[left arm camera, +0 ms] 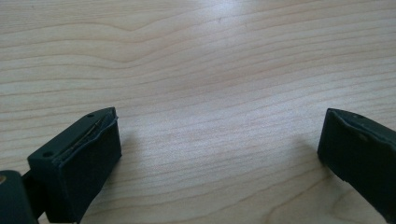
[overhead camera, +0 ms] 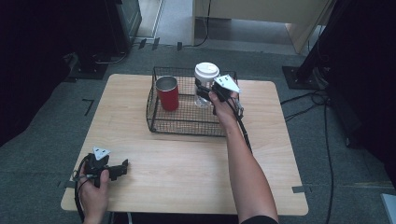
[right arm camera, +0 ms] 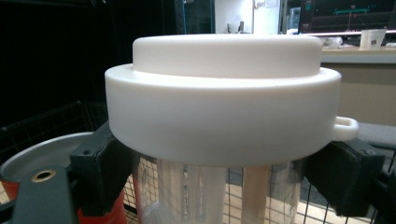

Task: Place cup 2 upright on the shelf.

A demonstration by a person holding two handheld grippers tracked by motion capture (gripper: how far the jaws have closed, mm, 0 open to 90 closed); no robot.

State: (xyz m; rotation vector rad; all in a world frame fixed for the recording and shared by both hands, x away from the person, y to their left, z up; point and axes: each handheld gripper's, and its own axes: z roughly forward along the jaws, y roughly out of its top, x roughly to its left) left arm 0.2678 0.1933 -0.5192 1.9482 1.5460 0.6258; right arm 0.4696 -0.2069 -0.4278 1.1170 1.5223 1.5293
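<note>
Right hand-held gripper point(overhead camera: 201, 88) clamps clear bottle point(overhead camera: 205, 84) under its lid.

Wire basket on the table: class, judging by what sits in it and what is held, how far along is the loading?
Done: the red cup stands in the wire basket. In hand: the right gripper clamps the clear bottle under its white lid, over the basket. Left: setting it down and releasing. The left gripper rests open.

We see: clear bottle point(overhead camera: 204, 88) with white lid point(right arm camera: 224, 93) | pose: upright, body transparent, small loop at the lid's rim | place: in the wire basket point(overhead camera: 187, 122), right half, toward the table's far edge | state: gripped just under the lid
</note>
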